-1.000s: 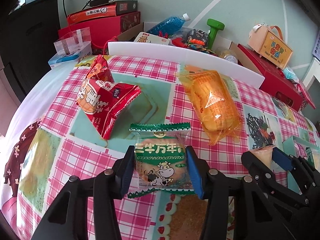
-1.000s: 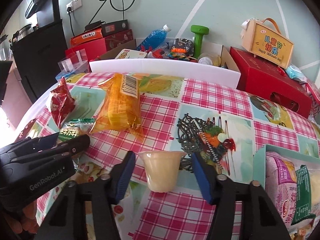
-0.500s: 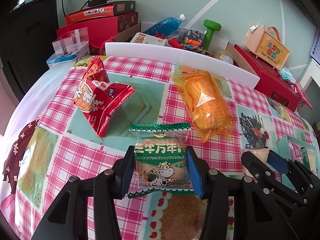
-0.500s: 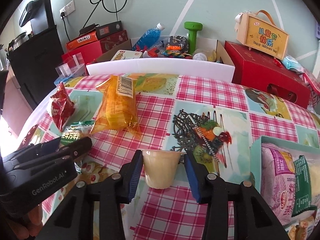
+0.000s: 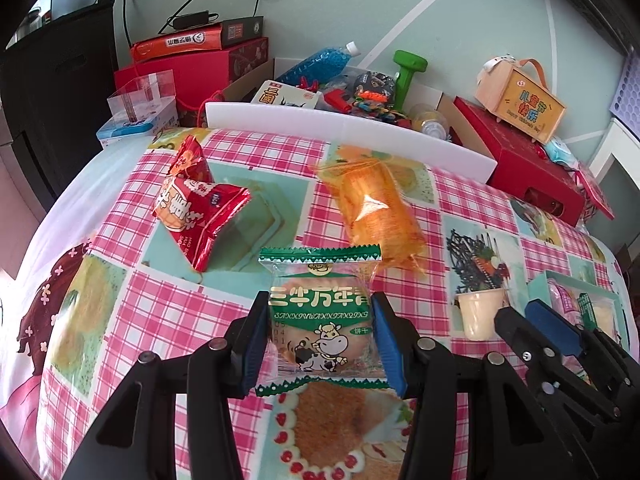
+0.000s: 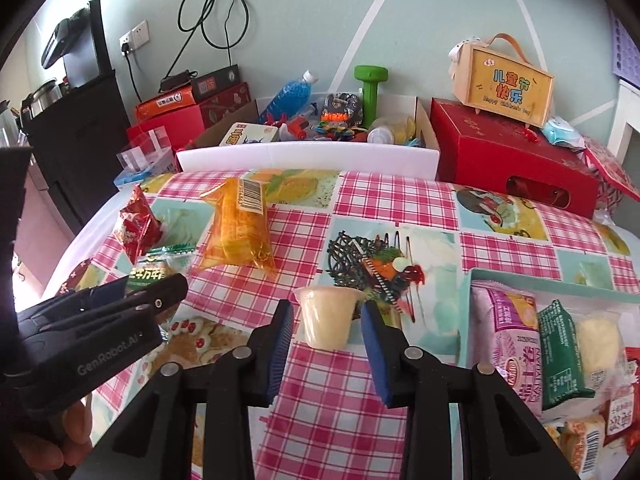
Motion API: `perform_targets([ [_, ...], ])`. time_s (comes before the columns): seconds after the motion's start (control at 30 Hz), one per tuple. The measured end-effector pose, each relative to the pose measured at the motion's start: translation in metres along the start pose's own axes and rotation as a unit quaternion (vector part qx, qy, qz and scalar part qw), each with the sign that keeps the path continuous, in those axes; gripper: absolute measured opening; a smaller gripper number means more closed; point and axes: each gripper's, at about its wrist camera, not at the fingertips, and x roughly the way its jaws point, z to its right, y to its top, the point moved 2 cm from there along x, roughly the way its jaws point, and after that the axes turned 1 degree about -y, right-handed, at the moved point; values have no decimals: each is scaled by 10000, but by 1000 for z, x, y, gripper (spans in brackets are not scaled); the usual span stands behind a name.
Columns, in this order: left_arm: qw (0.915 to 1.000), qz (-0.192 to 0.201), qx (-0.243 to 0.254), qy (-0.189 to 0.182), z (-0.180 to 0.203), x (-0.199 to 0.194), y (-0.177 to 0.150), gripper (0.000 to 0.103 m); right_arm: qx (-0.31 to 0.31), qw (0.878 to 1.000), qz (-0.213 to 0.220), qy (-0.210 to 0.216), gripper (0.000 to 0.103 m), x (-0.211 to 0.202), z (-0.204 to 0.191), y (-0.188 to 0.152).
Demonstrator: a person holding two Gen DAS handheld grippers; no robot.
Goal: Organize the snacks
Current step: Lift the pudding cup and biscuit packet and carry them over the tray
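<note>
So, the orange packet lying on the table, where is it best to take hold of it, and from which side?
Grip the orange packet across its narrow middle, coming from above with one finger on each long side. It lies flat and long, running away from the camera, and both long sides are free: the red packet lies apart on its left. The flat sealed ends would probably slip or crumple.

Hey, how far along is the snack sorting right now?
Done: several packets lie in the teal box. In hand: left tool grips the green biscuit packet; right tool grips the jelly cup. Left: red packet and orange packet on the tablecloth.
</note>
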Motion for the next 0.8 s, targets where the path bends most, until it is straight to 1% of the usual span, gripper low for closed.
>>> perform_targets([
  [0.13,10000,-35,9,29,3,3,-1,51,57,9998,-162,-38,38,10,4,0],
  [0.27,9999,-134,-69,40,0,10,-2,51,73,9997,-216,63,40,23,3,2],
  [0.33,9998,-144,-109,51,-3,11,-3,51,54,9997,-210,91,61,29,2,4],
  [0.53,9997,-165,-162,57,-7,13,-4,51,-136,9995,-302,5,61,46,-5,7],
  [0.67,9997,-164,-154,34,-7,14,-4,51,-104,9992,-378,-90,60,54,-3,4],
  [0.7,9997,-167,-149,30,-6,14,-4,51,-69,9992,-377,-77,59,54,-2,4],
  [0.73,9997,-171,-148,30,-6,14,-4,51,-45,9993,-362,-71,53,54,-1,4],
  [0.8,9997,-176,-149,32,-6,15,-4,51,-34,9994,-332,-77,51,53,0,4],
])
